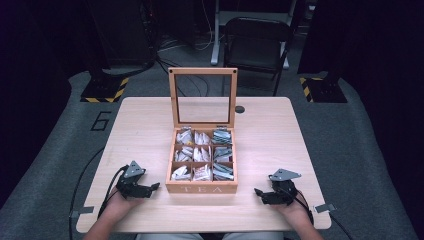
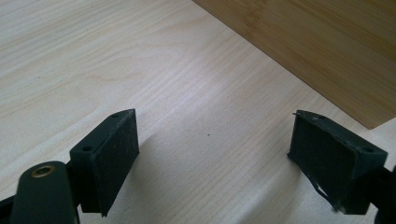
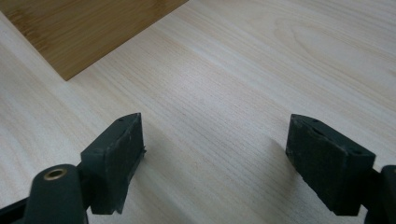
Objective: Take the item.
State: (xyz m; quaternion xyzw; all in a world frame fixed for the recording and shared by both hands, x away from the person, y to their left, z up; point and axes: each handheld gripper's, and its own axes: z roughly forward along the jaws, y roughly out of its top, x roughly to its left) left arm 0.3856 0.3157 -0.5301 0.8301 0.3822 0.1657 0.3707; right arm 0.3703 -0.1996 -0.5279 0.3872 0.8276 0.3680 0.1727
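Two grippers, tea box between

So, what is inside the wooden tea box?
The tea box stands open, its nine compartments filled with tea bags in white, grey and bluish wrappers. Whatever lies beneath the top bags is covered.

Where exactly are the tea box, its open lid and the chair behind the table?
tea box [image 1: 201, 189]: high view, front wall with the TEA lettering.
open lid [image 1: 173, 97]: high view, left side of its wooden frame.
chair [image 1: 255, 57]: high view, its dark seat.
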